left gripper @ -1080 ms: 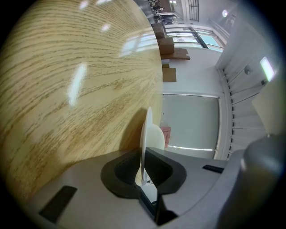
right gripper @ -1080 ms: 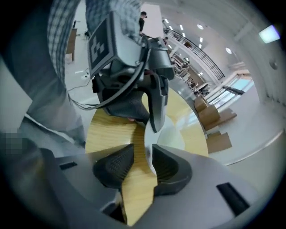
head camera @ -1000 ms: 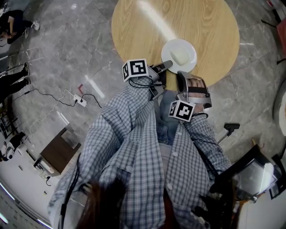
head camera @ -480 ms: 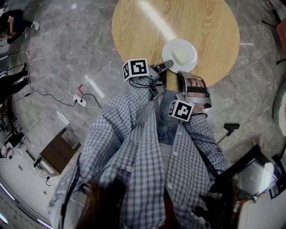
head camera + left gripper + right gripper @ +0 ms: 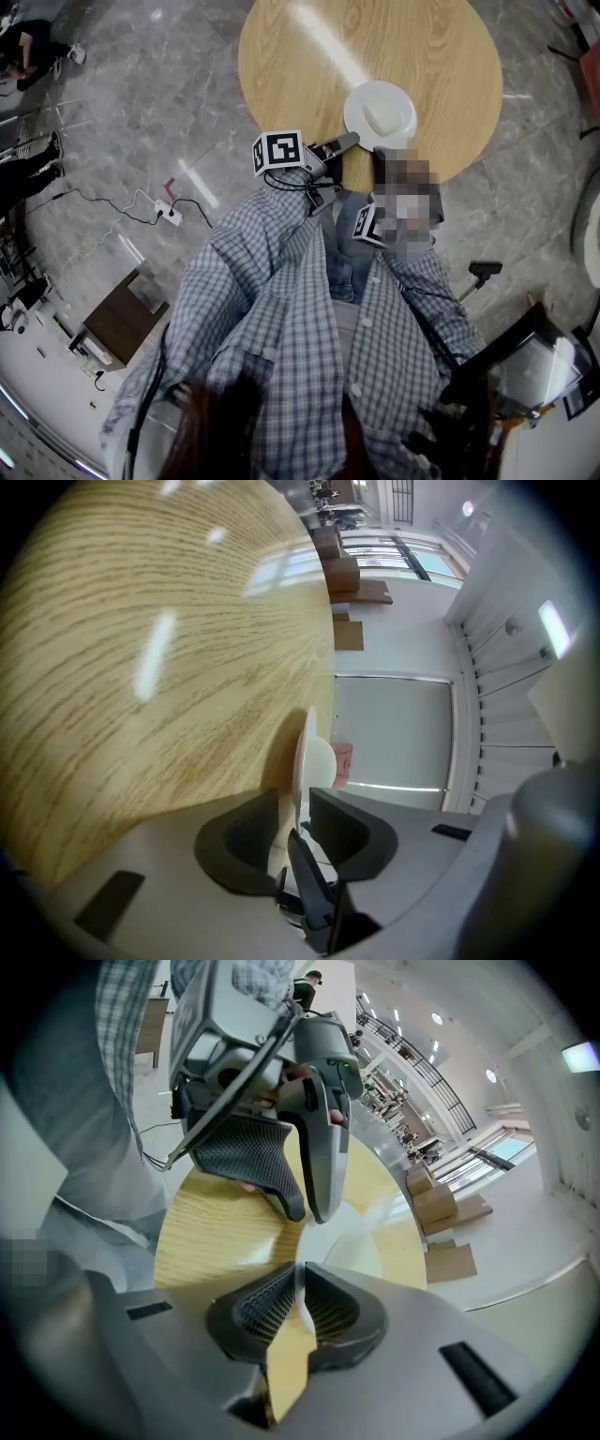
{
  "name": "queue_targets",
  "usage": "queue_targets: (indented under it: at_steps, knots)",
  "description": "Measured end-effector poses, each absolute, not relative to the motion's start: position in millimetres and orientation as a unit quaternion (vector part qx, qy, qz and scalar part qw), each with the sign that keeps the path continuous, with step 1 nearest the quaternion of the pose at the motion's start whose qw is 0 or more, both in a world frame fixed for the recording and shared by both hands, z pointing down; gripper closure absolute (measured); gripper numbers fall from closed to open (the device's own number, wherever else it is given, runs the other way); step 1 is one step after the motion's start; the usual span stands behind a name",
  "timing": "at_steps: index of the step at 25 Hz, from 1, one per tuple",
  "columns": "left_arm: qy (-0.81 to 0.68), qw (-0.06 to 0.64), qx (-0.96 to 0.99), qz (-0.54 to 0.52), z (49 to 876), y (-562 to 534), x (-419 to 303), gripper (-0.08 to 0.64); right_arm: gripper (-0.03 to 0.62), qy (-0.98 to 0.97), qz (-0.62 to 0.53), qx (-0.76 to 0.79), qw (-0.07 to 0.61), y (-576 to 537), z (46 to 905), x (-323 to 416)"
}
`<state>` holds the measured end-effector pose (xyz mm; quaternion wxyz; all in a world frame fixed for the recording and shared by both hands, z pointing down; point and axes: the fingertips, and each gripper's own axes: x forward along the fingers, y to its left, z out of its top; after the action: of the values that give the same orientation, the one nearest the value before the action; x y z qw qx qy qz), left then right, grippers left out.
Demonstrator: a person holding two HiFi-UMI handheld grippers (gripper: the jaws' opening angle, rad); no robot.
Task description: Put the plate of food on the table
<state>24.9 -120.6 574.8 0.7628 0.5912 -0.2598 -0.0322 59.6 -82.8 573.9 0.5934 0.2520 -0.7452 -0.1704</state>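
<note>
**Left gripper** (image 5: pixel 345 142): the jaws are clamped on the rim of the plate (image 5: pixel 355 103). In the left gripper view the thin white edge of the plate stands pinched between the two dark pads (image 5: pixel 246 841). This grip sits at the plate's near-left edge. The marker cube (image 5: pixel 278 150) lies to the near left of the jaws.

**Right gripper** (image 5: pixel 382 156): the jaws stand almost together. In the right gripper view a pale sliver of the plate rim runs between the ribbed pads (image 5: pixel 265 1309), which press on it. This grip sits at the plate's near edge, just right of the left gripper. A mosaic patch covers most of the gripper body in the head view.

**Plate**: white and round, it sits on the table (image 5: pixel 309 66) close to the near edge and right of centre. A pale mound of food (image 5: pixel 382 116) lies at its middle.

**Table**: round, with a light wood-grain top, the rest of which is bare.

**Surroundings**: the person's checked shirt (image 5: pixel 281 309) fills the near part of the head view. The floor (image 5: pixel 141 94) is grey marble. A white power strip (image 5: pixel 169 212) with a dark cable lies on it, well to the left of the table.
</note>
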Motion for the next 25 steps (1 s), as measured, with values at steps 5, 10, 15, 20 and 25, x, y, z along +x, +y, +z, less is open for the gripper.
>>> queue_targets:
  at_steps: [5,10,15,20,25]
  knots:
    - [-0.272,0.763,0.585,-0.041,574.2,-117.5,14.6,0.472,0.554,-0.748,-0.153,0.252,0.594,-85.4,576.8,58.7]
    - [-0.276,0.764,0.582,-0.045,576.3,-120.1,13.2,0.472,0.552,-0.758,-0.12,0.258,0.587,-87.9,583.6,57.4]
    - [-0.277,0.764,0.582,-0.043,575.5,-117.9,12.7,0.472,0.554,-0.777,-0.06,0.259,0.571,-82.5,588.8,58.9]
    - [-0.278,0.763,0.582,-0.043,575.5,-121.0,14.1,0.472,0.543,-0.808,0.044,0.28,0.516,-87.1,584.8,59.9]
    - [-0.277,0.77,0.57,-0.077,572.9,-121.3,7.5,0.474,0.543,-0.821,0.11,0.324,0.458,-90.4,570.6,61.6]
